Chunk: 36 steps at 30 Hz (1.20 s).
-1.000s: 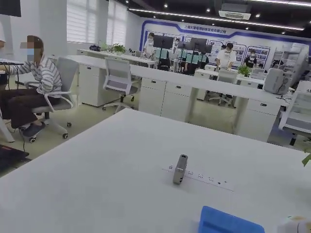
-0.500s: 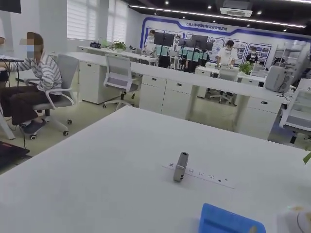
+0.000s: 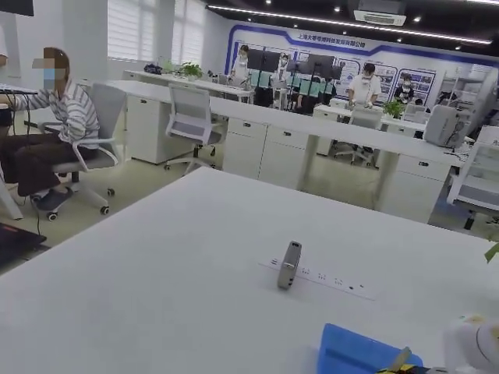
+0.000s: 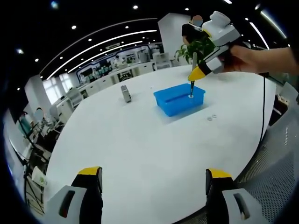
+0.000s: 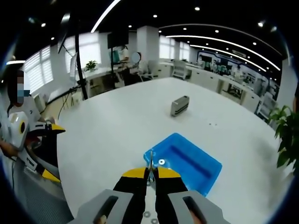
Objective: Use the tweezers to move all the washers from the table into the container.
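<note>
My right gripper (image 5: 150, 175) had jaws clamped on the tweezers (image 5: 151, 162), tip over the blue container (image 5: 198, 170), one washer (image 5: 161, 162) inside. The left gripper (image 4: 153, 172) had jaws wide apart, empty. Two washers (image 4: 210, 118) lay on the surface (image 4: 140, 140) nearby.

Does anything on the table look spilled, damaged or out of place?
Nothing looks spilled or damaged. Two washers lie loose on the table beside the blue container, not yet moved. The right gripper holds the tweezers over the container.
</note>
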### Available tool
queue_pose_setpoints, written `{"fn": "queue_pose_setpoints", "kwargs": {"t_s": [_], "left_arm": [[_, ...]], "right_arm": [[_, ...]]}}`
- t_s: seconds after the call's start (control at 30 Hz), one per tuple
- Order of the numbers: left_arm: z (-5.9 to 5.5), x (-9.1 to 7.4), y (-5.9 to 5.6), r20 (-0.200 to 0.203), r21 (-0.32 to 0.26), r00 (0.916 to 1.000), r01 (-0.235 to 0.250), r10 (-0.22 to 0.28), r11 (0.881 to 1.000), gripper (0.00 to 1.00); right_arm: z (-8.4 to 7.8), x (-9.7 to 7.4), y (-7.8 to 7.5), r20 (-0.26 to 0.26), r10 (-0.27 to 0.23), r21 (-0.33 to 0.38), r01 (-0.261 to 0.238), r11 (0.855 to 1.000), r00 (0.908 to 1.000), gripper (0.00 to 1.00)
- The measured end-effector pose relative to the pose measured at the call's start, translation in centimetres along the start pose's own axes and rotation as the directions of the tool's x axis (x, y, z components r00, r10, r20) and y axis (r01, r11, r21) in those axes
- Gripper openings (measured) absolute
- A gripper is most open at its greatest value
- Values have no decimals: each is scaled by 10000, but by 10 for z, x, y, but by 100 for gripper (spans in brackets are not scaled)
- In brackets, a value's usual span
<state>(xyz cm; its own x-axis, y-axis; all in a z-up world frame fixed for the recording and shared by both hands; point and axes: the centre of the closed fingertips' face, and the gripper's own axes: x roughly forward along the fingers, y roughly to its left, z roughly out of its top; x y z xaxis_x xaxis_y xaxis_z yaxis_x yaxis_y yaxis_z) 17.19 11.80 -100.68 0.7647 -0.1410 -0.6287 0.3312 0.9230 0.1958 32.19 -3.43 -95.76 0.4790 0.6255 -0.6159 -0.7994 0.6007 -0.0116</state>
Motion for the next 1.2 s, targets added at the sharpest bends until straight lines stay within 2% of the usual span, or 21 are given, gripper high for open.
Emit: {"fn": "queue_pose_setpoints", "kwargs": {"t_s": [0.8, 1.2], "left_arm": [[-1, 0, 0, 2, -41, 10000, -23, 23, 10000, 93], [-2, 1, 0, -80, 2, 10000, -7, 7, 10000, 93]], "right_arm": [[18, -8, -5, 282, -79, -141, 83, 9999, 9996, 2], [17, -8, -4, 232, -33, -158, 36, 9999, 9997, 2]]}}
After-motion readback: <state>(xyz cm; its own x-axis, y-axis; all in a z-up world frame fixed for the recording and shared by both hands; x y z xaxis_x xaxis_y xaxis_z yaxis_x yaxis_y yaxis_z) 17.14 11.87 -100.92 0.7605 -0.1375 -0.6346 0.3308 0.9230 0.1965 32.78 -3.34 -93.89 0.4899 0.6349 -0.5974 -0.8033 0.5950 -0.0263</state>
